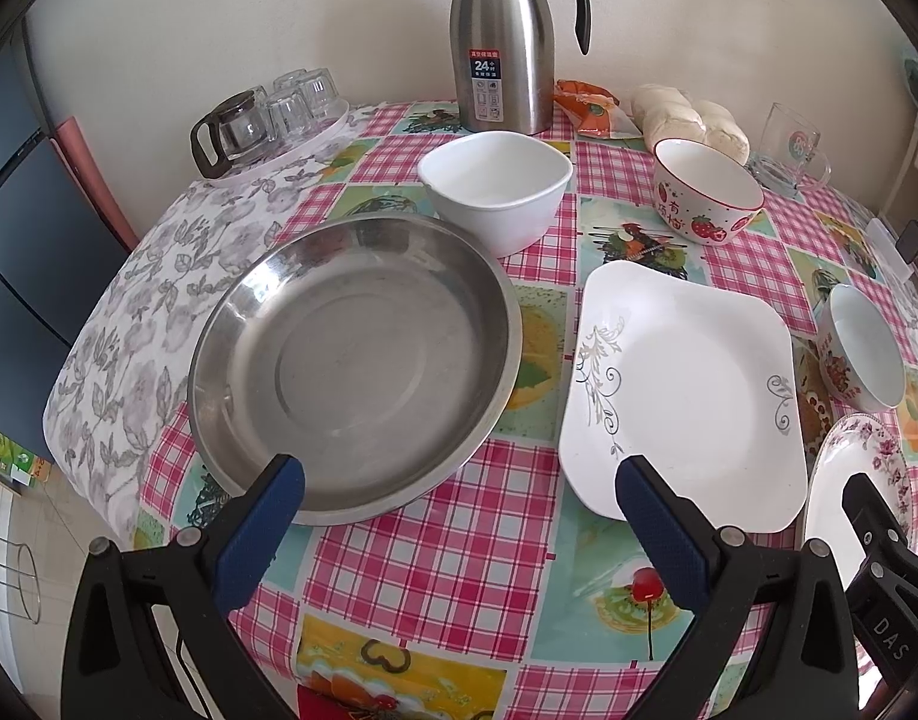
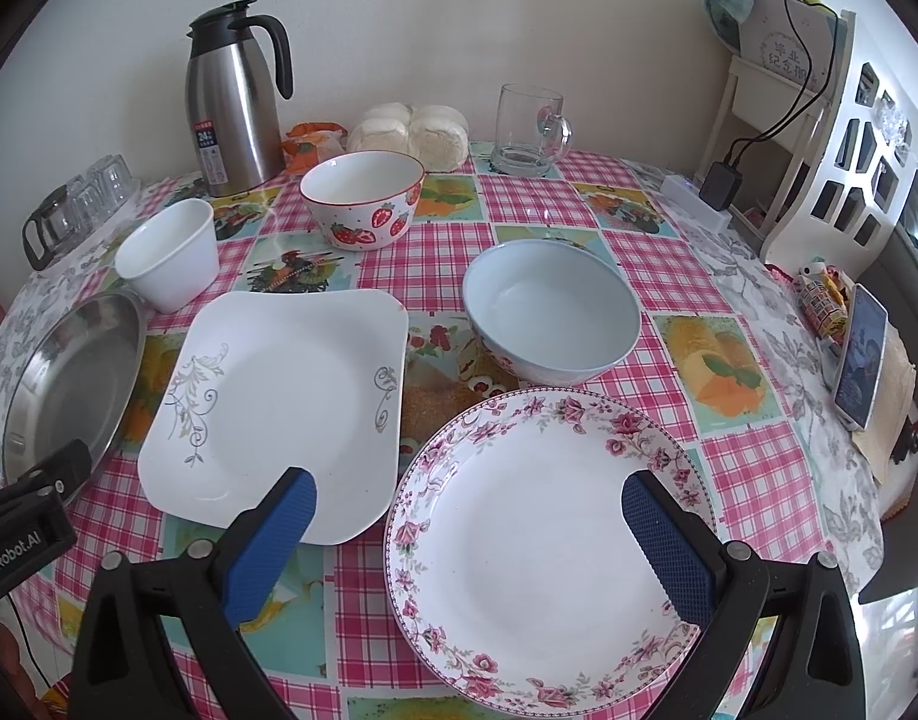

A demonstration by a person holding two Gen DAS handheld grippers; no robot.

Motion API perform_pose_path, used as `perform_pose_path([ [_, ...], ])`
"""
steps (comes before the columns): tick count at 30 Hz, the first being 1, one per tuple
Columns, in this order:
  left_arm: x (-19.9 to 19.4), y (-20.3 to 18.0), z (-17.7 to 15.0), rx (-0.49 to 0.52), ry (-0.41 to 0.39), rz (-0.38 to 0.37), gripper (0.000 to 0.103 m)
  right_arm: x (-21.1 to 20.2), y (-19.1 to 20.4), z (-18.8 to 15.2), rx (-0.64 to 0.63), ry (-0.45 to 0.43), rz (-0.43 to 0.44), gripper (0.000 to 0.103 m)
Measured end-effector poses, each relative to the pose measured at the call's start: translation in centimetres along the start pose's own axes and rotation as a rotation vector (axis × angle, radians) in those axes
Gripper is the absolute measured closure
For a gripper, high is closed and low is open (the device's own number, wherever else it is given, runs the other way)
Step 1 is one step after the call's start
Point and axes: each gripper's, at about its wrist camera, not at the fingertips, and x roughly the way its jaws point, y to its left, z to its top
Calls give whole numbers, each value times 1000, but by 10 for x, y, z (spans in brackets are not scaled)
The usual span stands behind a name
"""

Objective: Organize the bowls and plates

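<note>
The left gripper is hovering above the near edge of the table with its blue pads spread wide and nothing between them. The steel pan is sitting at 11 o'clock from it, the square white plate at 1 o'clock — the two lying side by side, near each other but not touching. Beyond the pan, at 12 o'clock, a white bowl is standing just behind its far rim, and the strawberry bowl is resting farther right, at 1 o'clock, in front of a steel flask.

The right gripper is also hanging released, its fingers parted over the flowered plate, which is lying directly beneath at 12 o'clock. A pale blue bowl is sitting just past that plate's far rim, also at 12 o'clock. The square white plate is lying at 10 o'clock in this view, just beside the flowered one, with the steel pan farther out at 9 o'clock. A glass mug is standing well back near the wall — a phone is propped at 3 o'clock.
</note>
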Motion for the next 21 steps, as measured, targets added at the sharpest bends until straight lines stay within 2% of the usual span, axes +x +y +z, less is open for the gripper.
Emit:
perform_pose_path([
  [21,1,14,0,-33,7,-13,0,3,11,-1,-27,18,-19,0],
])
